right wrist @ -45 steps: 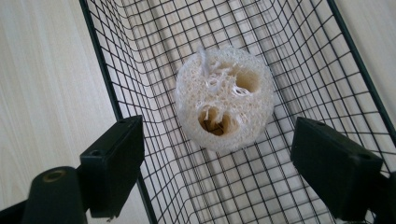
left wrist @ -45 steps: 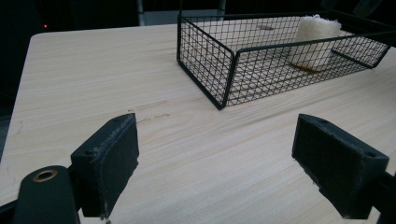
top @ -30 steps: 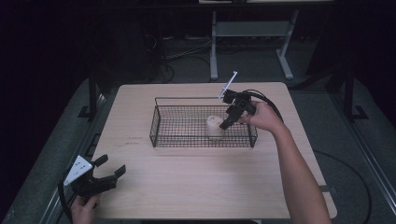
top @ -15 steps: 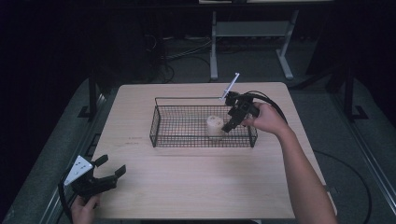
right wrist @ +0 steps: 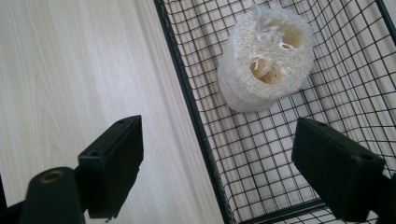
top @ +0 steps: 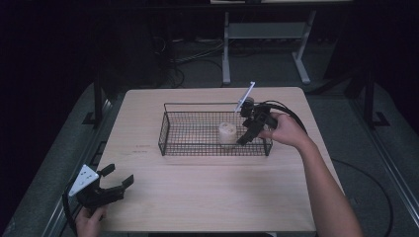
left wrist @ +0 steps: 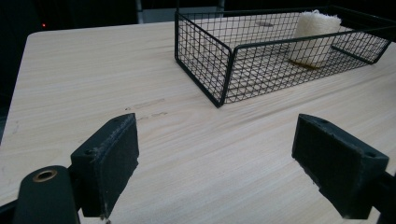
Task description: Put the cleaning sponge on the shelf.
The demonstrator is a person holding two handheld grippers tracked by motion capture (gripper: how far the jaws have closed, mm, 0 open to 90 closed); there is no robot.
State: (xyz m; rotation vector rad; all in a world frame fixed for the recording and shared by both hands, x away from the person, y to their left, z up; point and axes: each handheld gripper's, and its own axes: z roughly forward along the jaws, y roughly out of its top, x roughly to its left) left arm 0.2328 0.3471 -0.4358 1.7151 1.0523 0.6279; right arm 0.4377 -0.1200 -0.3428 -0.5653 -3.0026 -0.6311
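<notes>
Loofah [top: 227, 132] is standing upright inside the black wire basket [top: 168, 129], toward that basket's right half as the high view shows it, resting on the mesh floor with its holed, fibrous end facing up. In the right gripper view the loofah [right wrist: 266, 60] is lying just past the jaws and clear of both pads, while the basket's rim wire [right wrist: 187, 102] is running up between them (one jaw is hanging over the bare table [right wrist: 70, 70], the other over the mesh). The right gripper [top: 245, 138] is hovering at the basket's right end, just beside the loofah; its jaws have just been opening wider, they are standing wide apart, and nothing is sitting between the pads apart from that rim wire below.

The left gripper [top: 117, 178] is resting near the table's front left corner, well apart from the basket, held by the person's left hand [top: 89, 223]. Its jaws are also gaping wide with nothing in them, and in the left gripper view they are pointing across the pale wooden table [left wrist: 93, 70] toward the basket [left wrist: 201, 60] and the loofah [left wrist: 315, 37] standing in it.
</notes>
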